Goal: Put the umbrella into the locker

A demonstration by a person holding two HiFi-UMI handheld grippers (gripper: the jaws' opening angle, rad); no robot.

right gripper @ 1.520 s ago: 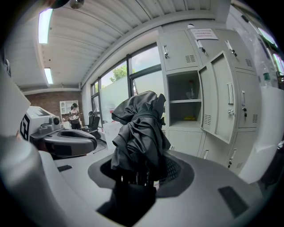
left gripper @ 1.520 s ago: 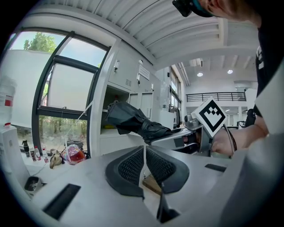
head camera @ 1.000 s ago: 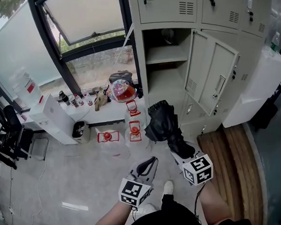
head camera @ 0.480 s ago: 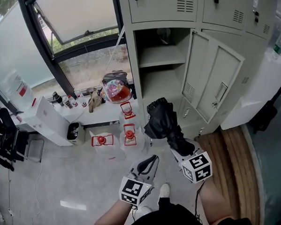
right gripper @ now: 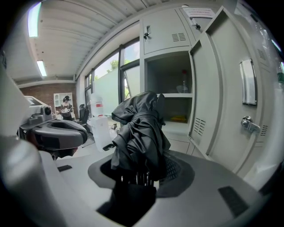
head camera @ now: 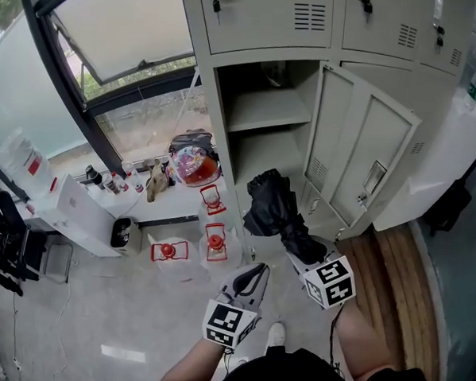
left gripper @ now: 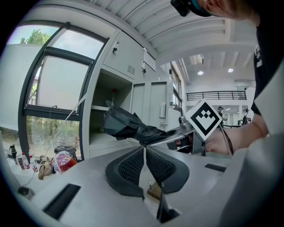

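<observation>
A folded black umbrella (head camera: 275, 213) is clamped in my right gripper (head camera: 298, 249) and points up toward the open locker (head camera: 260, 139). In the right gripper view the umbrella (right gripper: 140, 135) fills the space between the jaws, with the locker's shelf (right gripper: 173, 95) straight ahead. My left gripper (head camera: 251, 280) hangs lower and to the left, its jaws closed together and empty. The left gripper view shows its pads (left gripper: 133, 166) meeting, with the umbrella (left gripper: 131, 127) and the right gripper's marker cube (left gripper: 203, 119) beyond them.
The locker door (head camera: 359, 148) stands swung open to the right. A low ledge (head camera: 161, 206) by the window carries bottles, a bag and red lanterns. A white box (head camera: 74, 209) sits at left. A wooden platform (head camera: 393, 265) lies at right.
Both grippers and the view have moved closer to the locker, which now looms larger. The umbrella stays gripped in the right gripper; the left jaws stay closed.
</observation>
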